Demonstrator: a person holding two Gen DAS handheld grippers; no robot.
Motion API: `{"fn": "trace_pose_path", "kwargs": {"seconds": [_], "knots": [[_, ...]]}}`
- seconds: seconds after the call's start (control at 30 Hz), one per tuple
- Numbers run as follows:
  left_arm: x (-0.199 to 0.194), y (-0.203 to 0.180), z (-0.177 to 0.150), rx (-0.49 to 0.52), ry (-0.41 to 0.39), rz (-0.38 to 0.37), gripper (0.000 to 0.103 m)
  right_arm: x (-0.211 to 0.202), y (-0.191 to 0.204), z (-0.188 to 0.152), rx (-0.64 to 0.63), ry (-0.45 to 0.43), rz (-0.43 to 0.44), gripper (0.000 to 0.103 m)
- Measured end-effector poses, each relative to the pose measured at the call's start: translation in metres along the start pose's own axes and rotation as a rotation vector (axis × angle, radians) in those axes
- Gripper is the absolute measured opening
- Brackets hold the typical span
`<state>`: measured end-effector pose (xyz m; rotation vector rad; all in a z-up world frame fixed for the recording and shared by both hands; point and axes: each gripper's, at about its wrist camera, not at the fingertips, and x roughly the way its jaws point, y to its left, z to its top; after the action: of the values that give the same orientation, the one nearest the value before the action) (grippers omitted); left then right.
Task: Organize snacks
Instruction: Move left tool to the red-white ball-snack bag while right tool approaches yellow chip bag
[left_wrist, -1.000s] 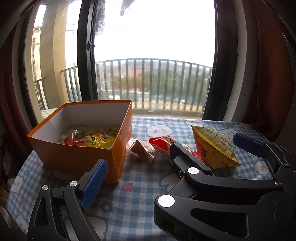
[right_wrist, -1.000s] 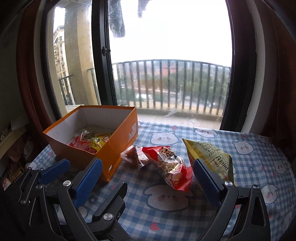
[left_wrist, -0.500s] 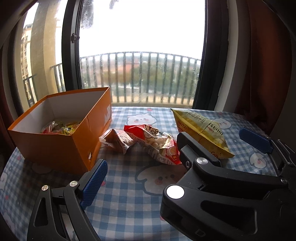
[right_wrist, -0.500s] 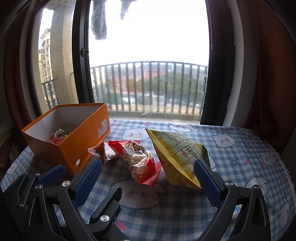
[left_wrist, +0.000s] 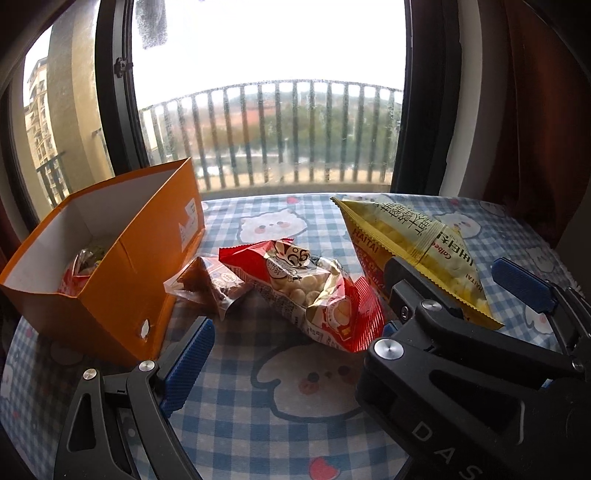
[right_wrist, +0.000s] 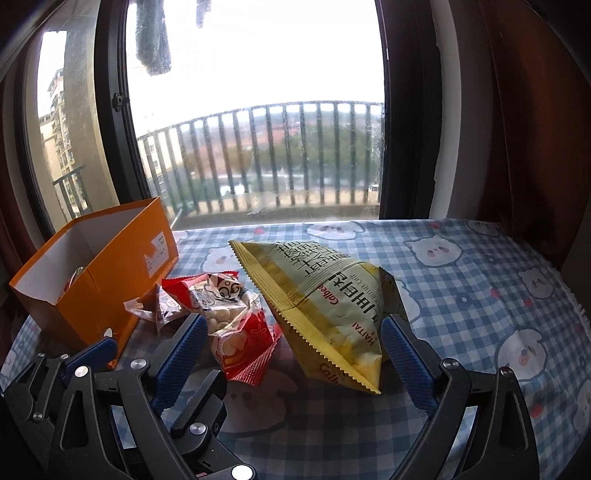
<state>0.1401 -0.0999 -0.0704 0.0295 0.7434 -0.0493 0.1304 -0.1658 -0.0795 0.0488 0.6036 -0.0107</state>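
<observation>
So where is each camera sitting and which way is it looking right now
Left wrist: on the left gripper, looking forward and down across the checked tablecloth at the red snack bag; the right gripper intrudes.
Right wrist: on the right gripper, jaws closing around the yellow chip bag.
Shared: both bags, orange box, window railing.

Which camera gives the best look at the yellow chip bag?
The right wrist view: the yellow chip bag lies whole and central there. In the left wrist view, the right gripper hides its lower edge.

orange box (right_wrist: 122, 280) blocks left, tablecloth (right_wrist: 480, 288) free right
</observation>
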Motion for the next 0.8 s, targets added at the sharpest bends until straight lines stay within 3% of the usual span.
{"fn": "trace_pose_path", "kwargs": {"seconds": [0.07, 0.2, 0.57, 0.6, 0.8], "knots": [[0.006, -0.002, 0.004, 0.009, 0.006, 0.010, 0.093, 0.006, -0.004, 0.002, 0.019, 0.010, -0.005, 0.089], [0.017, -0.007, 0.010, 0.026, 0.009, 0.028, 0.093, 0.019, -0.016, 0.003, 0.063, 0.047, 0.008, 0.069], [0.050, -0.014, 0.010, 0.037, 0.064, 0.055, 0.093, 0.035, -0.021, -0.002, 0.060, 0.083, 0.063, 0.049], [0.051, -0.014, 0.010, 0.037, 0.064, 0.056, 0.093, 0.038, -0.021, -0.003, 0.065, 0.098, 0.078, 0.017], [0.059, -0.015, 0.010, 0.032, 0.069, 0.051, 0.093, 0.043, -0.022, -0.005, 0.068, 0.081, 0.068, 0.017]]}}
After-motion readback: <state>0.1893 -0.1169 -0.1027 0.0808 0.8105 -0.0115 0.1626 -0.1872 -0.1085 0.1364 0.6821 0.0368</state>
